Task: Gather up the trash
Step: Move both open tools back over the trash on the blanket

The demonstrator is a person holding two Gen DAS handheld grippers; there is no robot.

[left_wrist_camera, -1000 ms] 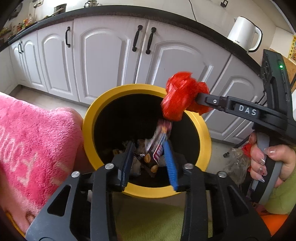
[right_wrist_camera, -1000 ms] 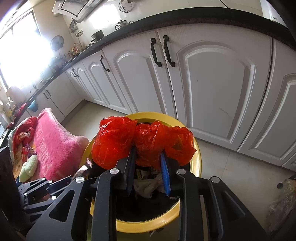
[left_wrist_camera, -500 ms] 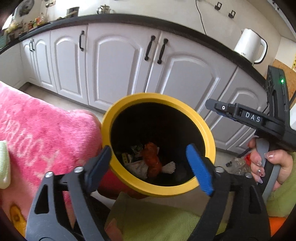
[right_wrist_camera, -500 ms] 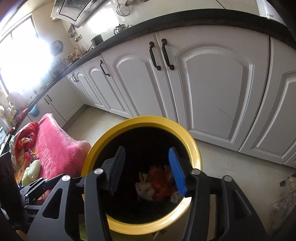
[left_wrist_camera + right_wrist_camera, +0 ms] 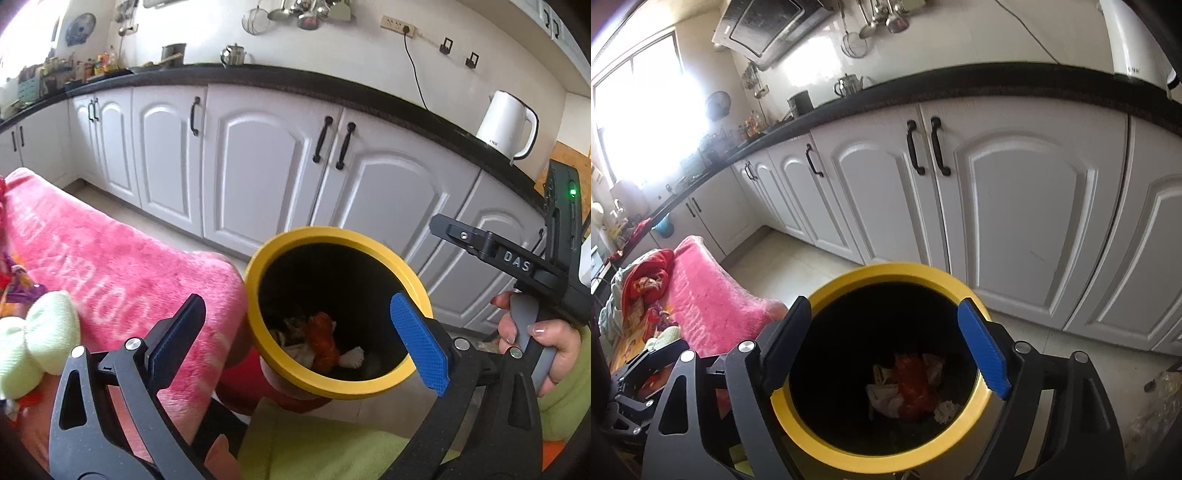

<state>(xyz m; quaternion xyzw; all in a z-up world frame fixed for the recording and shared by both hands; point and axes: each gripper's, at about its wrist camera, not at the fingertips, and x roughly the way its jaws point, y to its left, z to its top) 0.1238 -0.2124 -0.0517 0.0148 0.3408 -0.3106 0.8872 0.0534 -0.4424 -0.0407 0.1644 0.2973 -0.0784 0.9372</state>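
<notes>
A black bin with a yellow rim [image 5: 295, 236] [image 5: 886, 271] stands on the floor before the cabinets. At its bottom lie a crumpled red plastic bag [image 5: 323, 341] [image 5: 912, 384] and white paper scraps [image 5: 886, 398]. My left gripper [image 5: 295, 306] hangs above the bin's near rim. Its jaws are opening wide and hold nothing. My right gripper [image 5: 882, 310] hovers over the bin mouth, jaws also opening, with only the bin's inside showing between them. One of its fingers [image 5: 476, 240] reaches in from the right in the left wrist view, with a hand [image 5: 543, 339] on the trigger.
A pink towel [image 5: 110, 258] [image 5: 709, 302] lies left of the bin, touching it. White cabinets [image 5: 258, 166] run behind under a black counter with a white kettle [image 5: 506, 125]. Green cloth [image 5: 314, 443] lies below. A clear plastic bag [image 5: 1160, 398] sits on the floor at right.
The left gripper let go of a snack wrapper and the right one let go of the red bag; both dropped into the bin. Both jaws spread wide and both grippers rose.
</notes>
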